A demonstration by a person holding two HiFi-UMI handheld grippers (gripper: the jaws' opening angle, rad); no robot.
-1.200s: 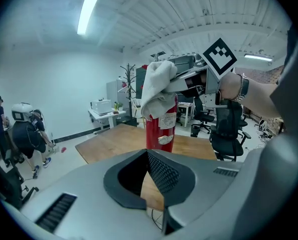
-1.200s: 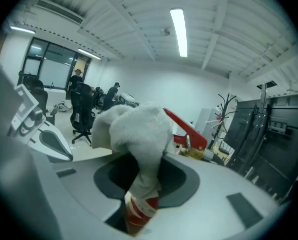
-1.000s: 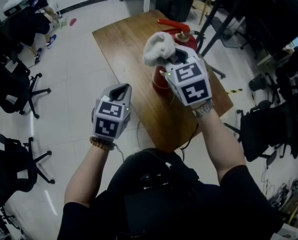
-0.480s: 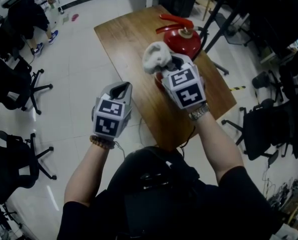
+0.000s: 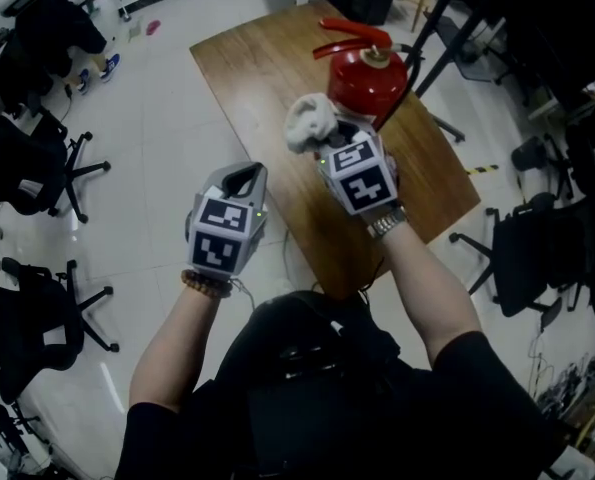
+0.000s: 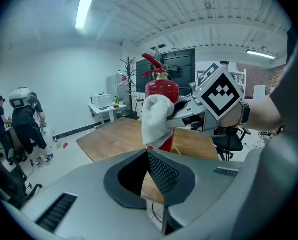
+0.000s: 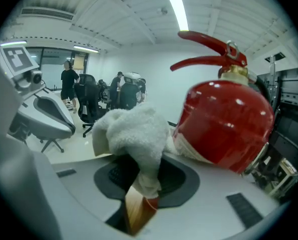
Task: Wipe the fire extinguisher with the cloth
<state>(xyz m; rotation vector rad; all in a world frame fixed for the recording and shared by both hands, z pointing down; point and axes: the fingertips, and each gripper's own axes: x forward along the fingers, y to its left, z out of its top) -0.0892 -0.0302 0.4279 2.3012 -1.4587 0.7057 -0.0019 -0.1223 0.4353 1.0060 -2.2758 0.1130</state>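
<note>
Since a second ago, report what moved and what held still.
The right tool, shut on the cloth, came down beside the fire extinguisher, whose head and levers now show clear above the cloth. Nothing was taken or released. The left tool stayed shut and empty beside the table; the extinguisher stayed upright on it.

Glossy fire extinguisher [image 5: 369, 80], fluffy terry cloth [image 5: 304, 120], smooth matt wooden table [image 5: 247, 68].
</note>
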